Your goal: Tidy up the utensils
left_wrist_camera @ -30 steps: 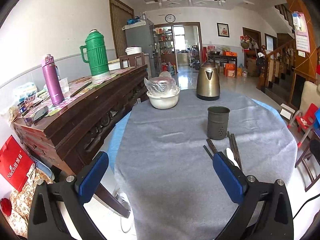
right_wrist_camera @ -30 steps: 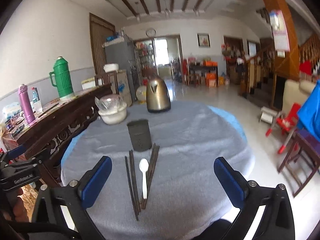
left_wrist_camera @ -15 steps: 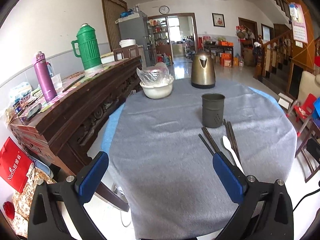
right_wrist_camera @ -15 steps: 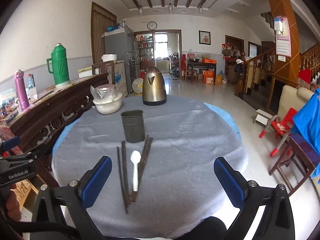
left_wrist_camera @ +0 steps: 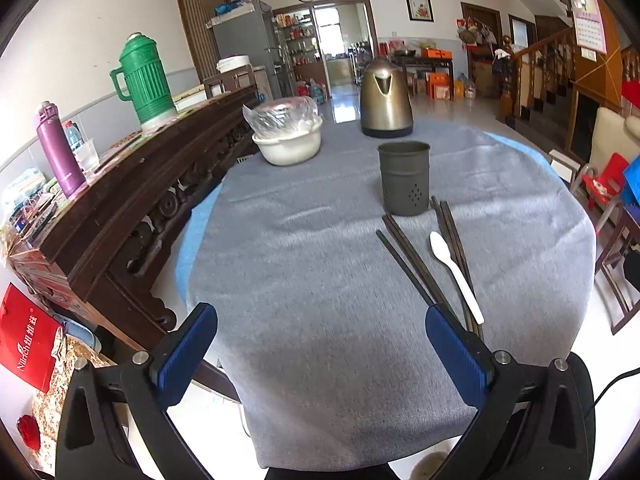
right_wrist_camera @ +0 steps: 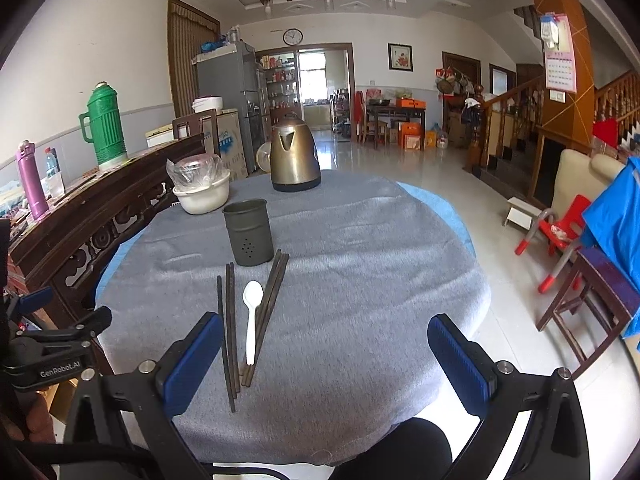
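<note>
A dark grey perforated utensil holder [left_wrist_camera: 404,178] [right_wrist_camera: 248,232] stands upright on the grey tablecloth [left_wrist_camera: 320,264]. In front of it lie several dark chopsticks [left_wrist_camera: 412,266] [right_wrist_camera: 229,328] and a white plastic spoon [left_wrist_camera: 456,276] [right_wrist_camera: 251,320], flat on the cloth. My left gripper [left_wrist_camera: 320,354] hangs open above the near edge of the table, the chopsticks' near ends by its right finger. My right gripper [right_wrist_camera: 326,360] is open too, nothing between its blue pads; the utensils lie just ahead of its left finger.
A brass kettle [left_wrist_camera: 386,98] and a white bowl with a plastic bag [left_wrist_camera: 288,142] stand at the table's far side. A dark wooden sideboard [left_wrist_camera: 132,200] with a green thermos [left_wrist_camera: 144,80] and purple flask [left_wrist_camera: 60,148] runs along the left. Chairs [right_wrist_camera: 560,236] stand right.
Both grippers have risen and tilted down a little, so the table and utensils sit lower and fuller in both views. Nothing on the table has moved.
</note>
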A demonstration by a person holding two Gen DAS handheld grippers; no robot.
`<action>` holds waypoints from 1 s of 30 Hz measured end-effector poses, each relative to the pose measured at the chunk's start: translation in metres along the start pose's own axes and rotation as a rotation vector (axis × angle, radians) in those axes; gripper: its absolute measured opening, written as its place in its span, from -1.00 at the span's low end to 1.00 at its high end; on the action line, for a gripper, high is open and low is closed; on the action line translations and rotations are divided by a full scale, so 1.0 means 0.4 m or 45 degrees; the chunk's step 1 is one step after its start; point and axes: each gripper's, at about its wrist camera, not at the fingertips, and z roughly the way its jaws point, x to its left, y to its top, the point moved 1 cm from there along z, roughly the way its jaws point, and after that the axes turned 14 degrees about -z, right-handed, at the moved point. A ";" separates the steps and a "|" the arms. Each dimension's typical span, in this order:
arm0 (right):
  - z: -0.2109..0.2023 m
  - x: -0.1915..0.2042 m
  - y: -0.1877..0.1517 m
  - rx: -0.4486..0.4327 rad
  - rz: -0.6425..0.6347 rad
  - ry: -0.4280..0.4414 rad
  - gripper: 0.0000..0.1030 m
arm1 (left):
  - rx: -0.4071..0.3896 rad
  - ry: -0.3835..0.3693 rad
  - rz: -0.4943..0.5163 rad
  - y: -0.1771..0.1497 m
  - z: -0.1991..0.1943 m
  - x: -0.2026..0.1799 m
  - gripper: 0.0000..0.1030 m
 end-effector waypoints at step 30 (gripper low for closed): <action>0.163 0.051 0.018 0.132 0.012 0.139 0.99 | 0.123 0.040 -0.003 0.007 0.138 0.002 1.00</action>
